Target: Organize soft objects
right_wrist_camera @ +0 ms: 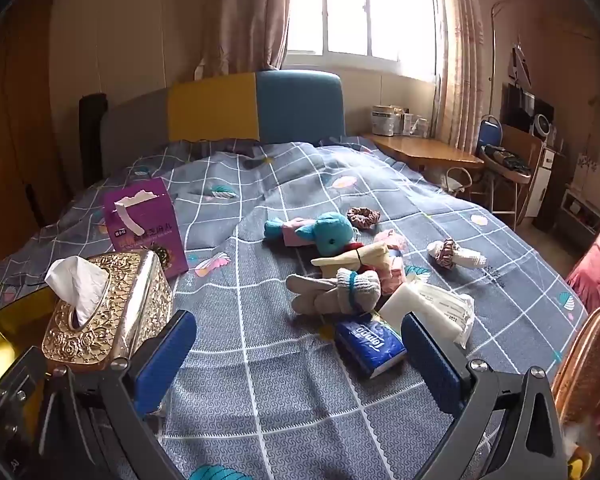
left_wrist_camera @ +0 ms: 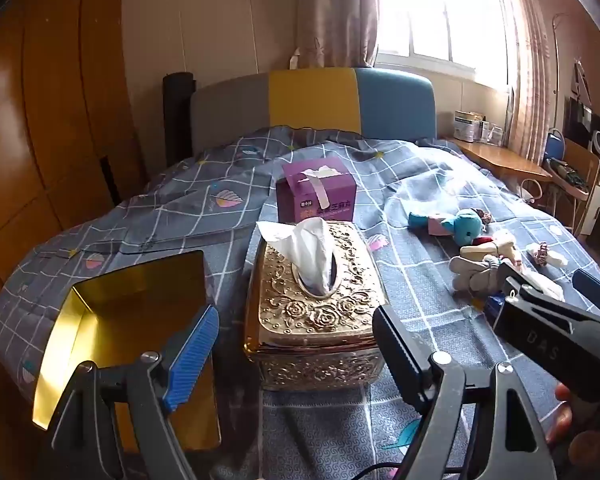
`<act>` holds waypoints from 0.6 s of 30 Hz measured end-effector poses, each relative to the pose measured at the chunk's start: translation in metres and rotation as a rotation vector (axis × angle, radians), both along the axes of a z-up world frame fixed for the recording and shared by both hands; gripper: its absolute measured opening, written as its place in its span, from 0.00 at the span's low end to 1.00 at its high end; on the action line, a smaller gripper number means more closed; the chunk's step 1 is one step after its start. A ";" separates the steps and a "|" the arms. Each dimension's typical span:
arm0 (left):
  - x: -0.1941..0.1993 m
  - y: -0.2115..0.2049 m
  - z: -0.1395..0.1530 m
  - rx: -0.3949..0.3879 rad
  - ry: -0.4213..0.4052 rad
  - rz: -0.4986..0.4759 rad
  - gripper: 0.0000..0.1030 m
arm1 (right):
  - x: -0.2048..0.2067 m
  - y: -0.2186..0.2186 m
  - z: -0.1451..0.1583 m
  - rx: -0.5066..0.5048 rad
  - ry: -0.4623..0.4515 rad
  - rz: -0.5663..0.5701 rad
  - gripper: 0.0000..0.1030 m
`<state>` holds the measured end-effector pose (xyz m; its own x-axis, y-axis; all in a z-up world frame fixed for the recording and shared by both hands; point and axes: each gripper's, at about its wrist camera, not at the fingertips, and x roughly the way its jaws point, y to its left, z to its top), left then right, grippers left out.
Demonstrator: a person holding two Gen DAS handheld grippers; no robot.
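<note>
**While both claws are hanging spread and empty, the soft pile is lying closest to the right one**

While nothing is being gripped, the right gripper (right_wrist_camera: 298,354) is being held low over the bedspread (right_wrist_camera: 260,380), its jaws spread wide with nothing between them. The blue tissue pack (right_wrist_camera: 370,346) is lying just ahead at about 1 o'clock from the claw midpoint, nearly inside the gap, beside the right finger. Its long axis is running roughly 11 to 5 o'clock, so it is sitting skewed to the jaw line, and a small wrist turn is probably being called for. The white packet (right_wrist_camera: 428,308) is touching it at 2 o'clock. The grey sock bundle (right_wrist_camera: 336,292) is lying just beyond at 12 o'clock, with the blue plush toy (right_wrist_camera: 328,234) farther back.

The left gripper (left_wrist_camera: 296,352) is also being held spread and empty, pointed at the gold tissue box (left_wrist_camera: 320,312) at 12 o'clock; the open gold tin (left_wrist_camera: 112,320) is sitting at 10 o'clock. The pile is lying well off at its 2 o'clock, so the right hand is judged nearer. No contact is being made yet.
</note>
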<state>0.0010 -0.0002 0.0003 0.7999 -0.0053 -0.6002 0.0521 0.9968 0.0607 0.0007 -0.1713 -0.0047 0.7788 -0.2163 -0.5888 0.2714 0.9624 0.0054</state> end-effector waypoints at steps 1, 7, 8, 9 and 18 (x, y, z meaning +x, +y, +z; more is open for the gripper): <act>0.001 0.000 0.000 -0.001 0.002 -0.008 0.78 | 0.002 0.000 -0.002 0.002 0.011 0.003 1.00; -0.005 0.005 0.002 0.017 -0.010 0.031 0.78 | -0.002 0.006 -0.003 -0.023 -0.010 0.009 1.00; -0.002 0.002 0.001 0.024 -0.004 0.033 0.78 | 0.000 0.005 -0.003 -0.013 0.000 0.005 1.00; -0.003 0.002 0.000 0.025 -0.009 0.036 0.78 | -0.002 0.004 -0.003 -0.005 0.000 0.003 1.00; -0.003 0.003 -0.001 0.030 0.002 0.034 0.78 | 0.002 0.008 -0.006 -0.016 0.019 0.005 1.00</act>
